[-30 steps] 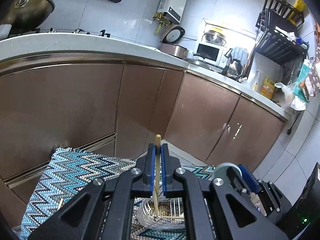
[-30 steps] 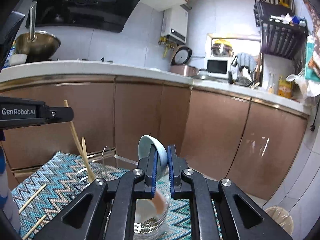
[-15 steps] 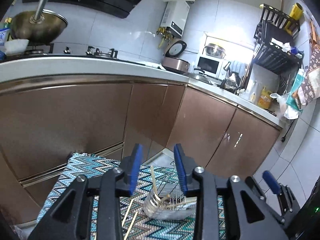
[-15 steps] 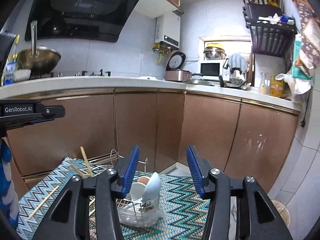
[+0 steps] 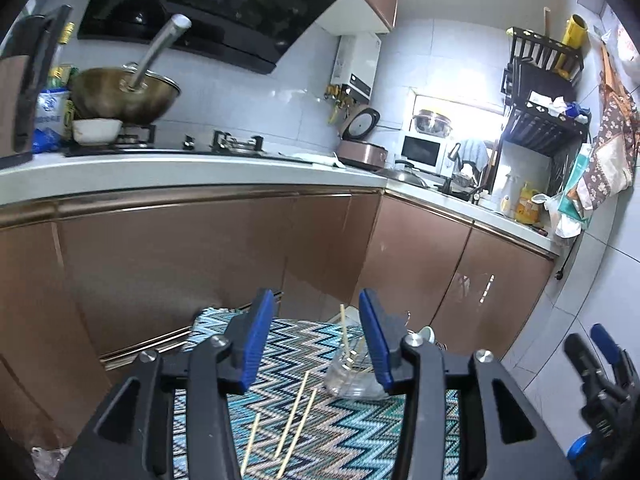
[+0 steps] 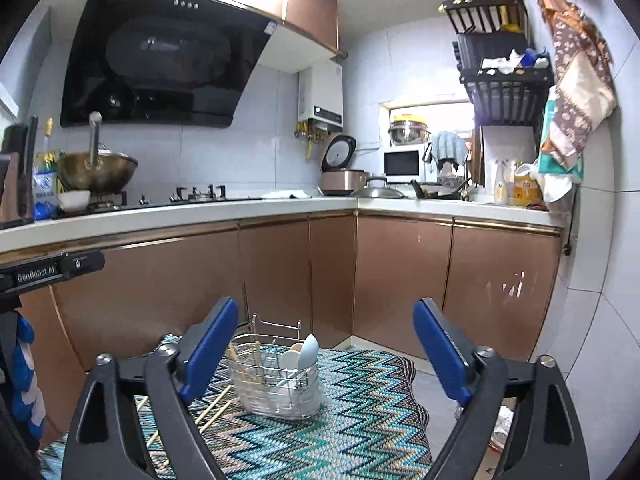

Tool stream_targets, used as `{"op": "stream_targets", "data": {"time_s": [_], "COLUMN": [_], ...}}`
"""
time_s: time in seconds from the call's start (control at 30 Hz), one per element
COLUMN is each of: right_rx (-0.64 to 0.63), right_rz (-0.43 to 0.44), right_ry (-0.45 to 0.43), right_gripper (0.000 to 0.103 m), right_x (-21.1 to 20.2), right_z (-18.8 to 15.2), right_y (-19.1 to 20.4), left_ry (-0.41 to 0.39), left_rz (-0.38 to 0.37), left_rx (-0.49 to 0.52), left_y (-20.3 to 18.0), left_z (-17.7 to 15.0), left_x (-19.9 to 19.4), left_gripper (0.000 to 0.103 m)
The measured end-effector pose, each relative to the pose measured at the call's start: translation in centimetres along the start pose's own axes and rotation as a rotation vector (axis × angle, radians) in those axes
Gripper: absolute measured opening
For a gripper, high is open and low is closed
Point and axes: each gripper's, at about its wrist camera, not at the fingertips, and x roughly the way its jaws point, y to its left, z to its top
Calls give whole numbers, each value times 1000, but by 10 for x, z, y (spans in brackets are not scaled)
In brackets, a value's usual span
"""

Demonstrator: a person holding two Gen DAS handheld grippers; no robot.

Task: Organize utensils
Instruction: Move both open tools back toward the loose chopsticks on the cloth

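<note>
the wire caddy (image 6: 276, 376) on the zigzag mat (image 6: 340, 432) now holds the chopstick and spoon (image 6: 310, 354) released a moment ago. three chopsticks (image 5: 294, 420) remain loose beside it, likely next. left gripper (image 5: 316, 344) and right gripper (image 6: 326, 354) have backed off, jaws spread wide, empty.

Wire metal rack (image 6: 276, 384), woven cloth mat (image 6: 340, 432), wooden chopsticks (image 5: 294, 416)

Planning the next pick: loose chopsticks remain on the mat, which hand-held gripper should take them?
Left, probably. The left hand-held gripper is open with the loose chopsticks lying between its fingers. The right hand-held gripper, also open, faces the utensil caddy.
</note>
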Motion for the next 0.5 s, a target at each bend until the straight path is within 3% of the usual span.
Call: {"op": "stream_targets", "data": {"time_s": [0.33, 0.5], "right_rx": [83, 106], "right_rz": [77, 108], "right_ry": [-75, -120], "right_gripper": [102, 103], "right_x": [-69, -89], "right_z": [16, 16], "right_y": [-7, -5], "left_ry": [-60, -54], "left_rz": [17, 36], "left_rx": [11, 4], "left_y": [37, 53], "left_z": [3, 4], "left_x": [-82, -99], "left_gripper": [42, 42]}}
